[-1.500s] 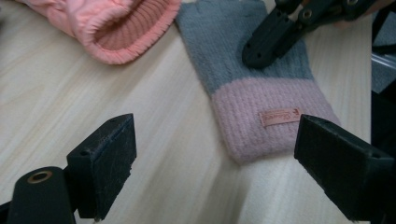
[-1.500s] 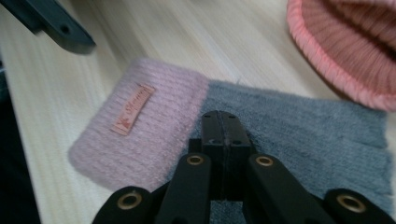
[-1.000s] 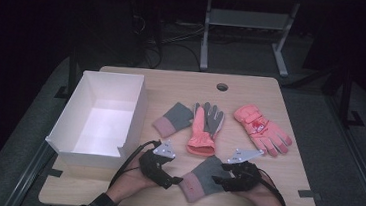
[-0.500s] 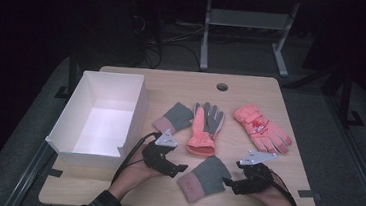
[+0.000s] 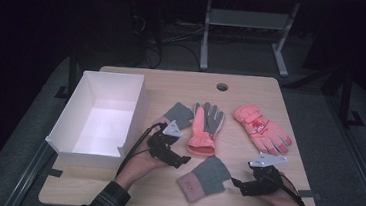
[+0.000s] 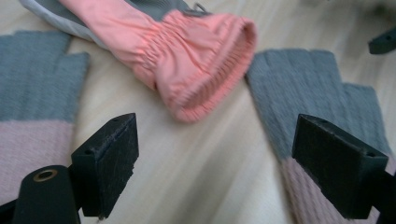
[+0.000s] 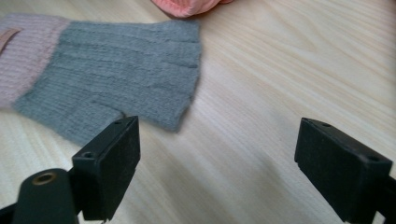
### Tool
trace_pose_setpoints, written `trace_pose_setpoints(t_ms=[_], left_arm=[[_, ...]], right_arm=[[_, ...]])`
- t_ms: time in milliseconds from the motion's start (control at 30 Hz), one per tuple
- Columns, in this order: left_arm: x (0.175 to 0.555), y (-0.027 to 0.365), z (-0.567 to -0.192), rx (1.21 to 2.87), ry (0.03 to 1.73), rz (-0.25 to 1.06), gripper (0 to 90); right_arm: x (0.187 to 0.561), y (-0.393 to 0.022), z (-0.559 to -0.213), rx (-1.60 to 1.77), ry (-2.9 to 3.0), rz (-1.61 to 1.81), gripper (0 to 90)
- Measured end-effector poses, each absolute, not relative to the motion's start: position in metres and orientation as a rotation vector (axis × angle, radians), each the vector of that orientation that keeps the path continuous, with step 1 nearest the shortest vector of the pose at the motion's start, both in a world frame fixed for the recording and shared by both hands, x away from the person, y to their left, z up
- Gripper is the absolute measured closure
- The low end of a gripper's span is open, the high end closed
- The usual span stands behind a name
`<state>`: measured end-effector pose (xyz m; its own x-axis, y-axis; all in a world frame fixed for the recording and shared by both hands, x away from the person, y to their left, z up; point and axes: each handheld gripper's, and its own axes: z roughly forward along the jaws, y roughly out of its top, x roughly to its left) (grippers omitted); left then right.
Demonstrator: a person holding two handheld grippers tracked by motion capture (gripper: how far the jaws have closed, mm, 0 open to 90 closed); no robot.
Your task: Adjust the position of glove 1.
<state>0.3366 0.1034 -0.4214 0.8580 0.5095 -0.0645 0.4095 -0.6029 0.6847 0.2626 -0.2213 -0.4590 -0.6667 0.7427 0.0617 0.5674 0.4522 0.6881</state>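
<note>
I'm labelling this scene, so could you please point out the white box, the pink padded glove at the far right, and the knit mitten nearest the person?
white box (image 5: 100, 121), high view, on its bare inner floor.
pink padded glove (image 5: 260, 128), high view, on its palm.
knit mitten (image 5: 210, 172), high view, on its grey part.

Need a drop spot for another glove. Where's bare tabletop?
Bare wood runs along the far edge around the round cable hole, and the near right corner beyond the right gripper. The middle is crowded: white open box, grey-and-pink knit mitts, coral glove, pink ski glove.
</note>
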Motion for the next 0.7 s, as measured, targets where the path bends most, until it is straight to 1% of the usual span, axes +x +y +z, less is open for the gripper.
trace_pose_setpoints(t_ms=[267, 367, 533, 600, 700], left_arm=[[0.359, 0.106, -0.412, 2.286, 0.712, 0.216, 14.3], [0.367, 0.107, -0.411, 2.251, 0.757, 0.227, 14.8], [0.383, 0.107, -0.412, 2.244, 0.8, 0.279, 16.0], [0.39, 0.107, -0.413, 2.251, 0.804, 0.304, 18.7], [0.401, 0.108, -0.418, 2.237, 0.868, 0.343, 27.5]], right_arm=[[0.264, -0.223, -0.459, 1.137, 2.433, 1.025, 13.8], [0.263, -0.224, -0.459, 1.139, 2.427, 1.022, 13.8], [0.263, -0.224, -0.458, 1.132, 2.429, 1.02, 13.9], [0.264, -0.224, -0.458, 1.142, 2.428, 1.018, 13.9], [0.264, -0.224, -0.458, 1.142, 2.429, 1.018, 14.0]])
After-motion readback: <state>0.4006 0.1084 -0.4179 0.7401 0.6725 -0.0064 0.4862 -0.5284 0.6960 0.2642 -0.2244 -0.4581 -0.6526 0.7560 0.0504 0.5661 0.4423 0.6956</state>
